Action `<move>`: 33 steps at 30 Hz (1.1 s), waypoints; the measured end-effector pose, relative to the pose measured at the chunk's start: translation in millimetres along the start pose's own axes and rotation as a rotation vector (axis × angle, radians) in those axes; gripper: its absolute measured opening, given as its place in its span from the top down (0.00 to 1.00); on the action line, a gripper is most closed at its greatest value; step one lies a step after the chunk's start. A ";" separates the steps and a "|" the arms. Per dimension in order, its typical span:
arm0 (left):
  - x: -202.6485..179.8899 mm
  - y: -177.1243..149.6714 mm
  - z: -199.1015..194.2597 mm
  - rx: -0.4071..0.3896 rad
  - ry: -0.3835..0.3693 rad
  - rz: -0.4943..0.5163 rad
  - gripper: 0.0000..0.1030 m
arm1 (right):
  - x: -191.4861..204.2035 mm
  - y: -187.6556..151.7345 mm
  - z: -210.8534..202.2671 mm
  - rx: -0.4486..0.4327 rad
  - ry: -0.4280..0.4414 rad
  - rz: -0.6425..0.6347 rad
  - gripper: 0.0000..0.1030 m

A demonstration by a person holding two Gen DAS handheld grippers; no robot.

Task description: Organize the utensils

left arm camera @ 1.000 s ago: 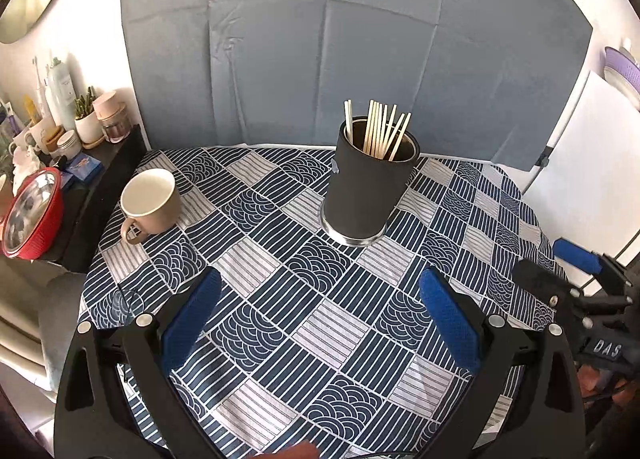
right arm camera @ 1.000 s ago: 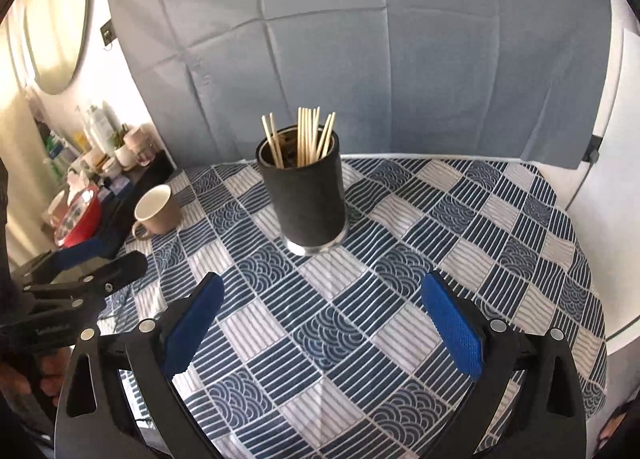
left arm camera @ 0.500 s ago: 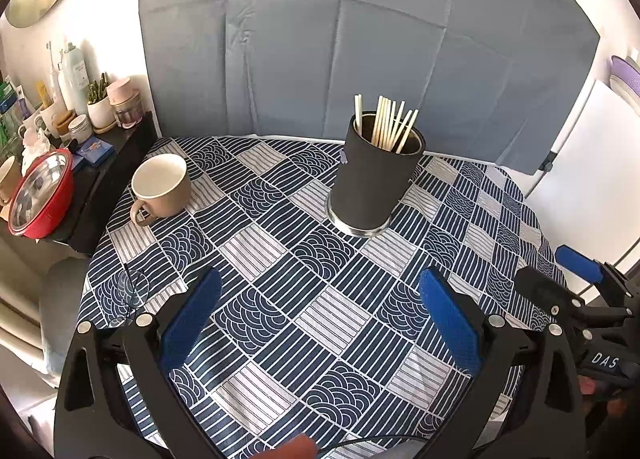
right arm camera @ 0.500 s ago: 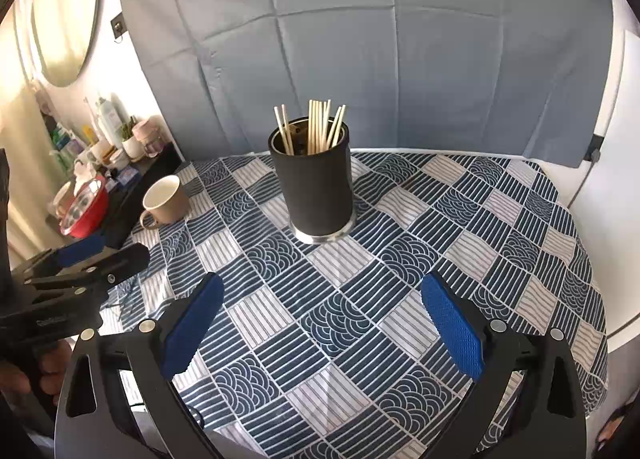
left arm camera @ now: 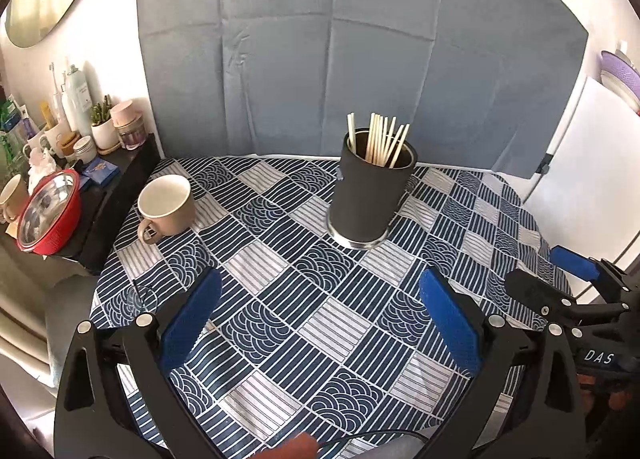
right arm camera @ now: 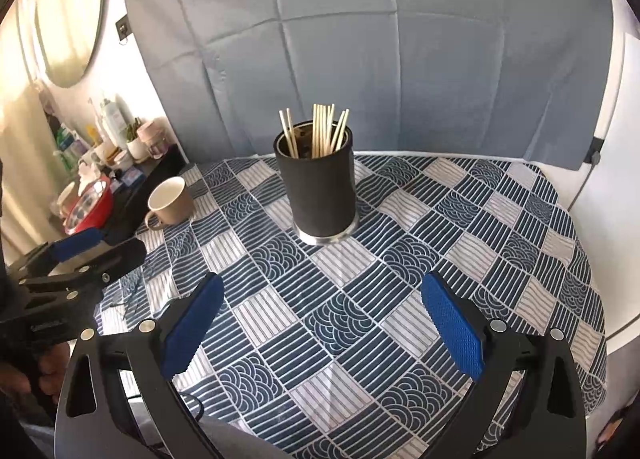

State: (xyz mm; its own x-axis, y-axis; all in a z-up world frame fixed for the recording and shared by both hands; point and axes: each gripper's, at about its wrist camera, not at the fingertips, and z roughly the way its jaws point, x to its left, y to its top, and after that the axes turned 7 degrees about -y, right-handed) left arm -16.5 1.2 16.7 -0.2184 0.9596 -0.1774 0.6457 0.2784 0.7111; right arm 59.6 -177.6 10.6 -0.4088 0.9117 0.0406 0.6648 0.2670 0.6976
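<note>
Side shelf: at the far left edge of the left wrist view we see a dark shelf (left arm camera: pixel 120 183) crowded with bottles, jars and a small potted plant.
Red bowl: a red bowl (left arm camera: pixel 50 215) with a shiny metal inside sits on that shelf, at the middle left of the frame.
Mug: a beige mug (left arm camera: pixel 166 203) stands upright on the tablecloth left of centre, its handle turned toward the lower left; we see it empty and well apart from the holder.
Tablecloth: a blue and white patterned tablecloth (left arm camera: pixel 304 299) covers the table across the lower half of both views.
Left gripper: the left gripper (left arm camera: pixel 318 319) fills the bottom of its own view, blue pads spread wide with nothing between them, above bare cloth; in the right wrist view we see it at the middle left edge.
Utensil holder: the black cylindrical utensil holder (left arm camera: pixel 370 191) stands upright just right of centre, on a metal base, on the cloth.
Chopsticks: a bundle of pale chopsticks (left arm camera: pixel 380 139) stands inside the holder, tips fanning out above the rim.
Backdrop: a creased grey backdrop (left arm camera: pixel 360 39) hangs behind the table across the upper frame.
Right gripper: the right gripper (right arm camera: pixel 322 319) sits at the bottom of its own view, blue pads equally wide apart and empty, in front of the holder and well apart from it.
</note>
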 end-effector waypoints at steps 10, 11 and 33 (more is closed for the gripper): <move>-1.2 2.0 6.9 0.017 -0.004 0.006 0.06 | -1.7 1.7 3.1 -0.004 -0.001 0.004 0.08; -0.7 1.8 7.7 0.019 -0.006 0.005 0.06 | -1.8 1.6 3.3 -0.003 -0.001 0.004 0.08; -0.6 1.4 16.6 0.046 -0.013 0.001 0.06 | -0.9 3.0 14.7 0.032 -0.013 0.000 0.08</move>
State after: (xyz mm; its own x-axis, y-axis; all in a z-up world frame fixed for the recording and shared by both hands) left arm -3.3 1.7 6.5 -0.2083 0.9603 -0.1856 0.6787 0.2785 0.6795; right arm 71.1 -173.1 2.1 -0.4006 0.9157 0.0312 0.6844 0.2764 0.6747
